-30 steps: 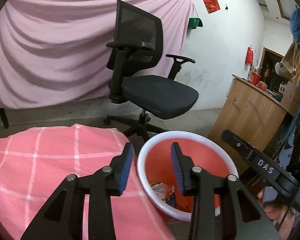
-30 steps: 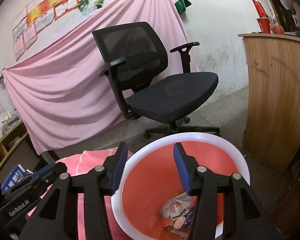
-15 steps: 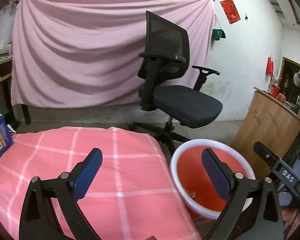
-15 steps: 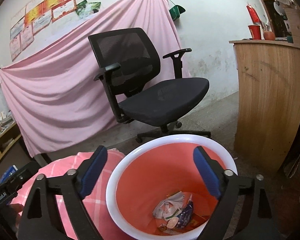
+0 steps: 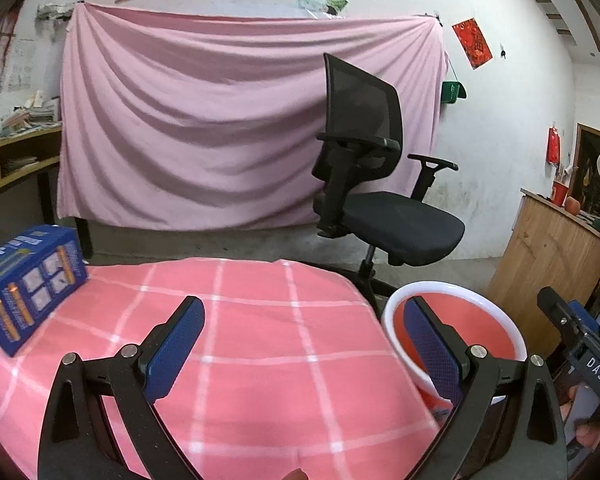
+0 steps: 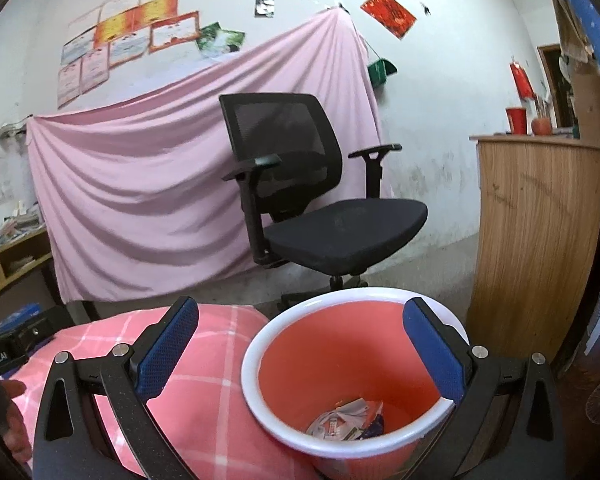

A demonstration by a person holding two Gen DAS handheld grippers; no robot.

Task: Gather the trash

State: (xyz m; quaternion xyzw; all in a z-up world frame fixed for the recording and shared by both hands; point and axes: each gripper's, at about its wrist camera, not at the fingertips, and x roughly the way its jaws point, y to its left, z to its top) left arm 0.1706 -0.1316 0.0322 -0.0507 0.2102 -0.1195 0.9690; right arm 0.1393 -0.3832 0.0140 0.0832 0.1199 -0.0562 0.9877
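Note:
My left gripper [image 5: 302,308] hangs open over the pink checked tablecloth [image 5: 260,320], with nothing between its blue pads. To its right, beside the table, stands the orange bin with a white rim [image 5: 472,328]. In the right wrist view my right gripper [image 6: 300,306] hovers over the same bin [image 6: 340,344]; its jaws are opening and nothing is between them. Crumpled wrappers and paper scraps [image 6: 346,420] lie at the bin's bottom. No loose trash shows on the cloth.
A blue battery box [image 5: 28,280] sits on the table's left edge. A black office chair [image 5: 380,200] stands behind the table and bin, in front of a pink sheet on the wall. A wooden counter [image 6: 536,240] stands at the right.
Both grippers' jaws have spread from a narrow gap to wide open. The left view has swung left from the bin onto the table, bringing the blue box into sight. The right one has pulled back slightly.

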